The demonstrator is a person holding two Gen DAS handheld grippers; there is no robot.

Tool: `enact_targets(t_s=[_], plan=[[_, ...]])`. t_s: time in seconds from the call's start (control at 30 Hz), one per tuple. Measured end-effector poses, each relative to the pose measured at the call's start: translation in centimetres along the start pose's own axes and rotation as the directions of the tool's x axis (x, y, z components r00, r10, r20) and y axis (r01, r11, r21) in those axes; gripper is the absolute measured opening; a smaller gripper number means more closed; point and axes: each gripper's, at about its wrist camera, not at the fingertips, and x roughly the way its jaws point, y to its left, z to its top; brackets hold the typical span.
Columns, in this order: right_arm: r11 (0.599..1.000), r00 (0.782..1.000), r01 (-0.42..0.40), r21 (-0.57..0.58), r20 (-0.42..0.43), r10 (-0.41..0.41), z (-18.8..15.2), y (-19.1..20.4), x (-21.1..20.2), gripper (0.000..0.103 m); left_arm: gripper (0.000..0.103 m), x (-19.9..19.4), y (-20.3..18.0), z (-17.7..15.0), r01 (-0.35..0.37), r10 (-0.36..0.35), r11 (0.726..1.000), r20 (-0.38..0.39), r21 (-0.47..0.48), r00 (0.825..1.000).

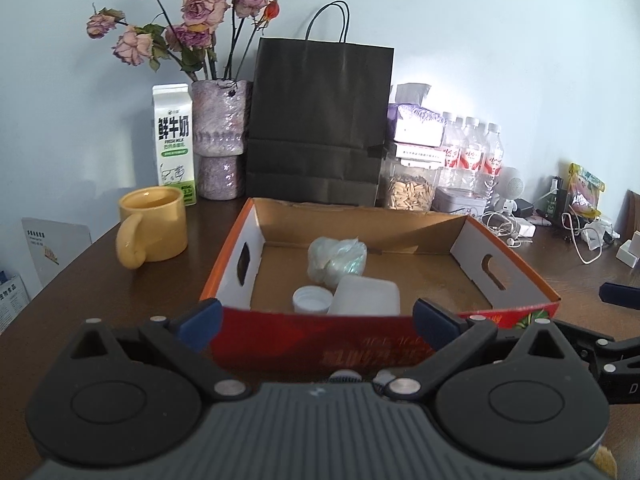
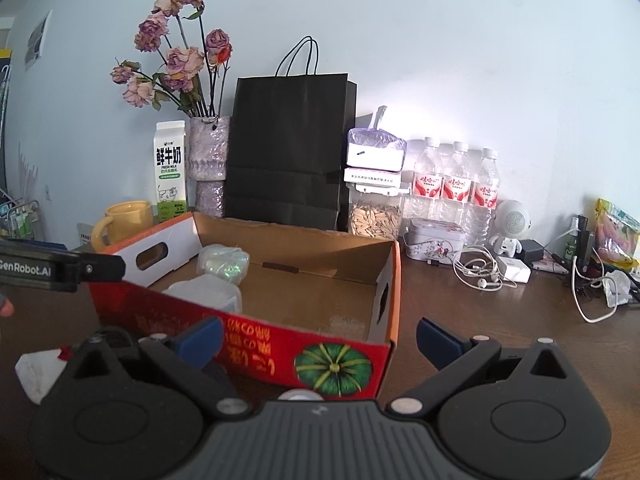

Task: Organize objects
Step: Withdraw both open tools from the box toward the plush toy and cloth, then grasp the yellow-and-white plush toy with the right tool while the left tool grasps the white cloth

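A shallow cardboard box [image 1: 500,312] with a red printed front stands on the brown table; it also shows in the right wrist view [image 2: 394,280]. Inside lie a crumpled iridescent plastic bag [image 1: 338,260], a white bottle cap [image 1: 312,299] and a white foam container [image 1: 367,295]. The bag [image 2: 223,262] and the container [image 2: 208,290] also show in the right wrist view. My left gripper [image 1: 316,318] is open and empty at the box's front wall. My right gripper [image 2: 320,338] is open and empty at the box's front right corner.
A yellow mug [image 1: 154,224], milk carton [image 1: 173,140], vase of dried roses [image 1: 220,136], black paper bag [image 1: 320,120], jar of seeds [image 2: 374,216], water bottles [image 2: 456,184], a tin [image 2: 436,240] and tangled cables [image 2: 480,272] line the back. White paper [image 2: 36,372] lies front left.
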Motion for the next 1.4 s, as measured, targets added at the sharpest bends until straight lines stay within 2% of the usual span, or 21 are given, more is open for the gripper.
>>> enact_targets(t_s=[0.43,0.7,1.0,1.17,1.4], plan=[[1.000,0.998,-0.013,0.015,-0.065,0.014,-4.0,1.4,-4.4,0.103,0.103,-4.7,2.3,-3.2,-0.034,0.034,0.999,-0.035,0.005,0.999],[0.999,0.996,-0.030,0.026,-0.078,0.032,-5.6,2.2,-6.8,0.103,0.103,-6.5,3.4,-5.2,-0.045,0.045,0.999,-0.071,0.003,0.996],[0.994,0.989,-0.100,0.034,-0.110,0.103,-6.8,3.2,-6.2,0.103,0.103,-7.2,4.0,-6.2,-0.047,0.046,0.999,-0.097,-0.007,0.994],[0.990,0.981,-0.138,0.026,-0.136,0.141,-7.0,3.3,-5.1,0.083,0.103,-7.4,4.5,-6.5,-0.057,0.055,0.998,-0.106,-0.009,0.993],[0.977,0.962,-0.213,0.027,-0.169,0.214,-6.7,3.2,-3.8,0.073,0.103,-7.4,5.2,-6.8,-0.068,0.065,0.997,-0.117,-0.019,0.991]])
